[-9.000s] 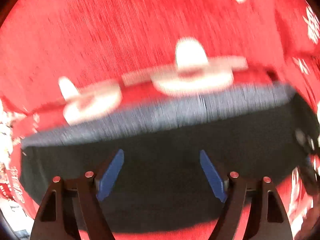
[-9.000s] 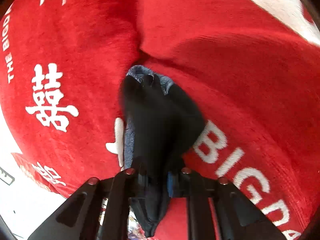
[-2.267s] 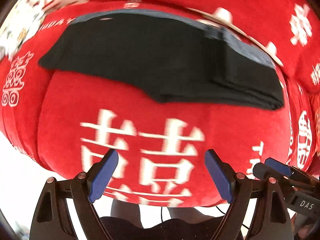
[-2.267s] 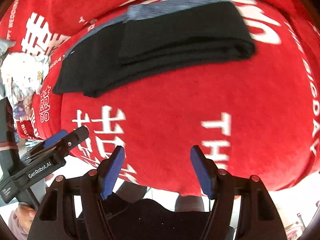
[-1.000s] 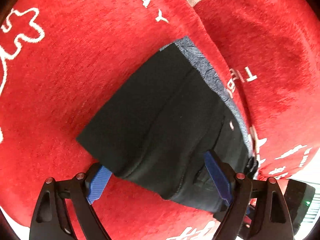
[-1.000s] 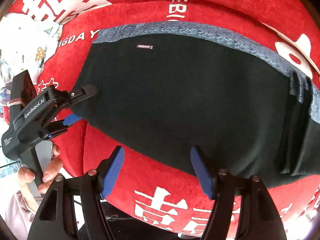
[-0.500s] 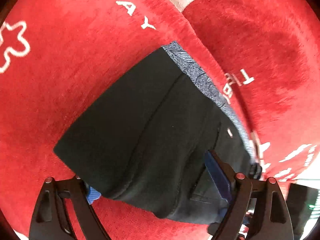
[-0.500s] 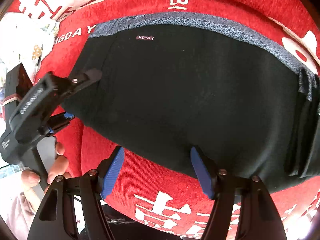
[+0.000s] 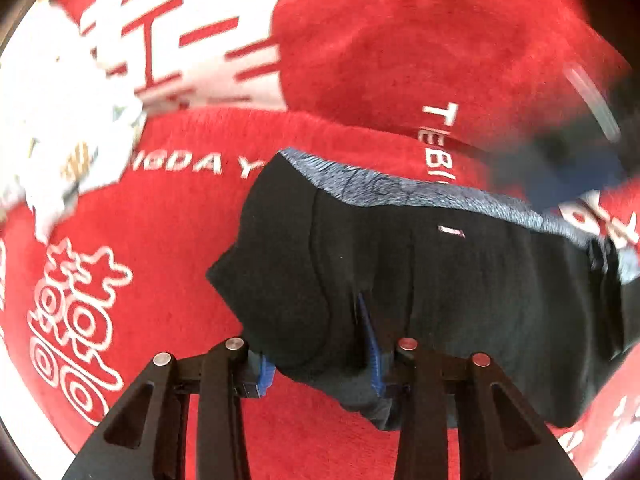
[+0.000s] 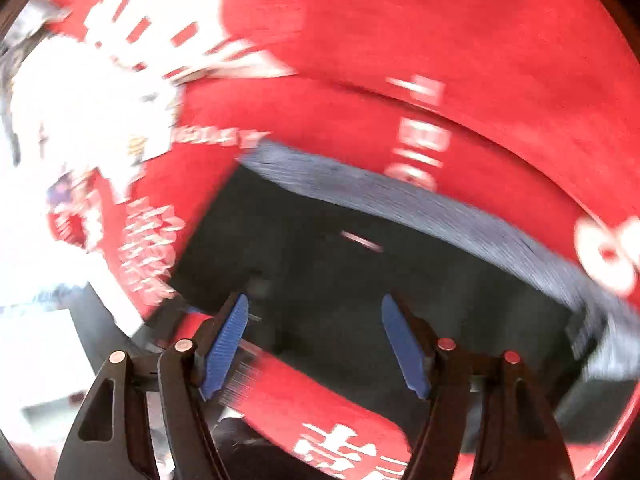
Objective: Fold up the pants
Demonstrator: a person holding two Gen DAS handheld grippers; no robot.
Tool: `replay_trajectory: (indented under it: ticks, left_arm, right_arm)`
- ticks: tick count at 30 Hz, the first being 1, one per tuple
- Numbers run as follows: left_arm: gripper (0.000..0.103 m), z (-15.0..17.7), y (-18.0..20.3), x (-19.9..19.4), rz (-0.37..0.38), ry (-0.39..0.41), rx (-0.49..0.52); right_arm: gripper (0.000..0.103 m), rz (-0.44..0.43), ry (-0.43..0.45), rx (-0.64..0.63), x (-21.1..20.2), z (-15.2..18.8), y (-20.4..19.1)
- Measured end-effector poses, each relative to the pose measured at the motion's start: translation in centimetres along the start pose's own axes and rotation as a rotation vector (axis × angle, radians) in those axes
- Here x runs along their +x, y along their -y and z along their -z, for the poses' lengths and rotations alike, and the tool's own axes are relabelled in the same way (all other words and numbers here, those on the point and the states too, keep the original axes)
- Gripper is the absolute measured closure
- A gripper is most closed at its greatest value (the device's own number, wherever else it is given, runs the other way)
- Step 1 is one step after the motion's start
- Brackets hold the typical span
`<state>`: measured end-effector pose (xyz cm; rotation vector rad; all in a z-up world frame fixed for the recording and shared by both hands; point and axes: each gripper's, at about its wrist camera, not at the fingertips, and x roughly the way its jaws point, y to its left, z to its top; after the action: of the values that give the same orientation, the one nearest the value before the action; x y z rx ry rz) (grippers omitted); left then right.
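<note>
The folded black pants (image 9: 420, 280) with a grey patterned waistband (image 9: 400, 190) lie on the red cover. My left gripper (image 9: 320, 344) is closing on the pants' near left corner; black cloth bunches between its blue pads (image 9: 370, 344), and the left pad is mostly hidden under the cloth. In the right wrist view, which is blurred, the pants (image 10: 380, 280) lie just ahead. My right gripper (image 10: 314, 332) is open and empty over their near edge.
The red cover (image 9: 380, 60) with white letters and characters spreads all around, with a raised fold behind the pants. White and patterned items (image 9: 60, 140) lie at the far left. A blurred dark shape (image 9: 560, 160) shows at the right.
My left gripper has narrowed onto the pants' left corner and swung round to face the waistband. My right gripper has moved forward over the near edge, still open.
</note>
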<state>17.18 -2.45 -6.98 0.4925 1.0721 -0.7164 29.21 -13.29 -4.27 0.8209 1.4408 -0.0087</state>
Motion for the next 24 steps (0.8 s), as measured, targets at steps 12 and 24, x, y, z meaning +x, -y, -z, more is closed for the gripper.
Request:
replay_trajectory:
  ticks: [12, 24]
  left_arm:
    - [0.066, 0.5, 0.7, -0.4, -0.02, 0.048, 0.102]
    - [0.066, -1.3, 6.7, -7.8, 0.017, 0.18, 0.2]
  right_arm:
    - [0.025, -0.036, -0.364, -0.106, 10.3, -5.0, -4.8]
    - [0.086, -0.307, -0.093, 0.014, 1.1, 0.7, 1.6]
